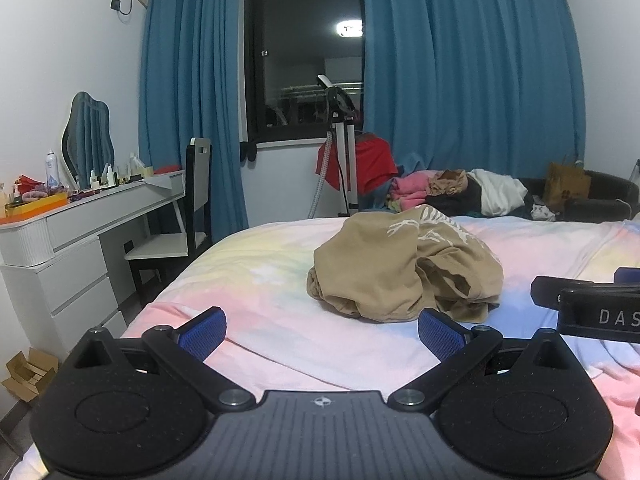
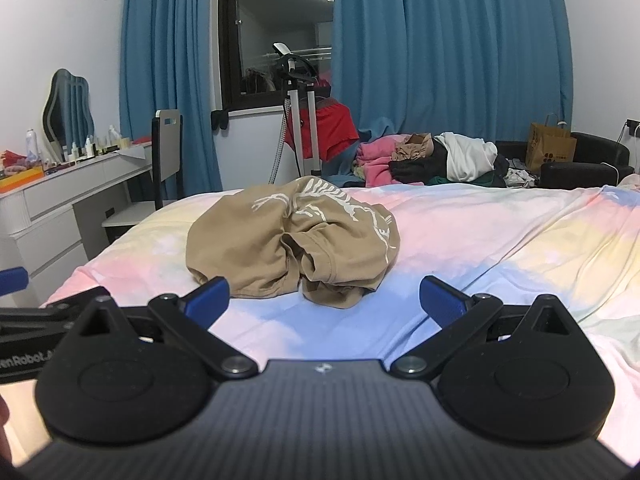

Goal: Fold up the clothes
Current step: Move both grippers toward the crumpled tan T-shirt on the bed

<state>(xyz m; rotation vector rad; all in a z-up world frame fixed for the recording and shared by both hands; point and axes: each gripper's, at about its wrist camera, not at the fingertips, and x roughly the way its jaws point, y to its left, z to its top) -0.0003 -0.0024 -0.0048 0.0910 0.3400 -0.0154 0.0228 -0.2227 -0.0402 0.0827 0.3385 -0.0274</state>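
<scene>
Folding hasn't begun: the tan T-shirt (image 1: 404,268) with its white skeleton print lies crumpled mid-bed (image 1: 280,320), left gripper (image 1: 322,330) and right gripper (image 2: 324,300) poised just short of it, jaws spread wide and empty, so next they must pinch a hem and spread it flat.

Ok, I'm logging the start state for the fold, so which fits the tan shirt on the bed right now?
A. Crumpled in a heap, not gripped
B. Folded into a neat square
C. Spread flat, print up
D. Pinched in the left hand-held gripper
A: the tan shirt lies bunched in a heap on the pastel bedsheet, ahead of both open grippers, the left hand-held gripper and the right hand-held gripper, touching neither.
</scene>
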